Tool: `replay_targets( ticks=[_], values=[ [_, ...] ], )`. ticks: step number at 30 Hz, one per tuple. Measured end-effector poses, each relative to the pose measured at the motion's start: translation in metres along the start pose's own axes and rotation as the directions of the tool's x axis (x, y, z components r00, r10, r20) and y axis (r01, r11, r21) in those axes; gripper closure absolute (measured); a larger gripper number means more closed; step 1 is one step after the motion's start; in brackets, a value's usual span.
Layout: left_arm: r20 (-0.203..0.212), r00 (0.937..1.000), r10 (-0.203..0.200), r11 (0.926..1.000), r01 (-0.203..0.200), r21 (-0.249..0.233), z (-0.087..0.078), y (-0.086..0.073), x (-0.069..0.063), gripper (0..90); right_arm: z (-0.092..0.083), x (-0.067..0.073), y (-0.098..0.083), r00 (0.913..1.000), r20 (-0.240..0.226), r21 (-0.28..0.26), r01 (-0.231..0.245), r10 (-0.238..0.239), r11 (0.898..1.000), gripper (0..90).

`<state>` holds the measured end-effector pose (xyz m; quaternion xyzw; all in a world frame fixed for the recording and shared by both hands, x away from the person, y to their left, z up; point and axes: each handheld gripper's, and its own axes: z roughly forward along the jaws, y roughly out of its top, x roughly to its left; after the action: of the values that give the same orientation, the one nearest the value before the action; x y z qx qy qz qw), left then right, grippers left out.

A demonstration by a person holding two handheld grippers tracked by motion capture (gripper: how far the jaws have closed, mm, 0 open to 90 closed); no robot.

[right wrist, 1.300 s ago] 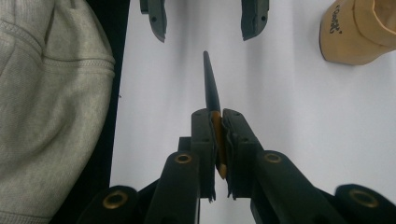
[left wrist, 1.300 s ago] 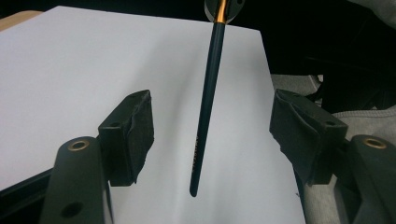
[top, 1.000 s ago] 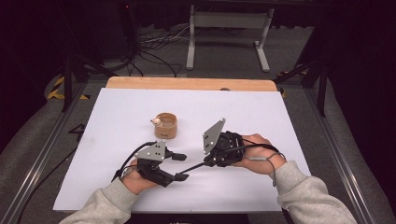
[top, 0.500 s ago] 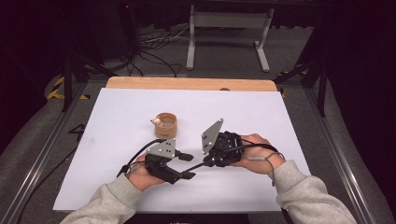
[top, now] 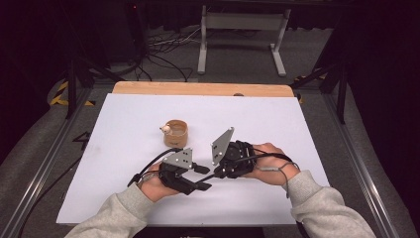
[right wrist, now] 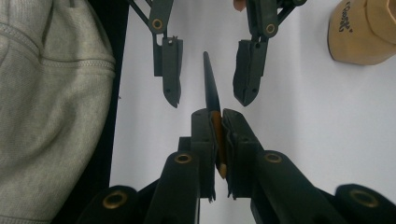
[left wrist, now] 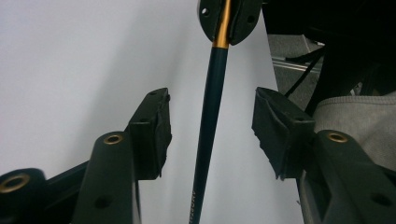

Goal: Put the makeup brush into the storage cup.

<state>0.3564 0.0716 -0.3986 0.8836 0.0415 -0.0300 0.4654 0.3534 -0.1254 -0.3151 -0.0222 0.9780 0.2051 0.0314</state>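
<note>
Left hand-held gripper (top: 203, 177) shifted rightward, jaws closing around pencil (left wrist: 210, 121), unpinched

High view fixed above the near edge of the white rectangular table (top: 124, 124), facing forward and down, gripper views close in, facing each other, sharing the slim dark-blue, gold-banded brush (left wrist: 210, 112).

Materials check, tabletop
Glossy dark-teal pencil with gold metal band (left wrist: 211, 102); matt white table sheet (top: 297, 129) on a wooden board; round tan wooden cup (top: 175, 133); grey fleece sleeves (top: 317, 208).
</note>
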Motion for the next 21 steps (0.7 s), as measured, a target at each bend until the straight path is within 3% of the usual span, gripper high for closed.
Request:
replay_targets(
  ticks=[12,21],
  values=[
    [-0.014,0.9992,0.038,0.9984,-0.037,0.042,0.0039,0.0037,-0.0038,69.7,0.0040,0.0007,0.0004,0.9999,-0.011,0.010,0.002,-0.002,1.000,84.1],
    [-0.017,0.9989,0.044,0.9976,-0.044,0.053,0.0060,0.0038,-0.0040,80.2,0.0076,0.0011,0.0025,0.9996,-0.028,0.008,0.007,-0.006,1.000,84.1]
  ],
)
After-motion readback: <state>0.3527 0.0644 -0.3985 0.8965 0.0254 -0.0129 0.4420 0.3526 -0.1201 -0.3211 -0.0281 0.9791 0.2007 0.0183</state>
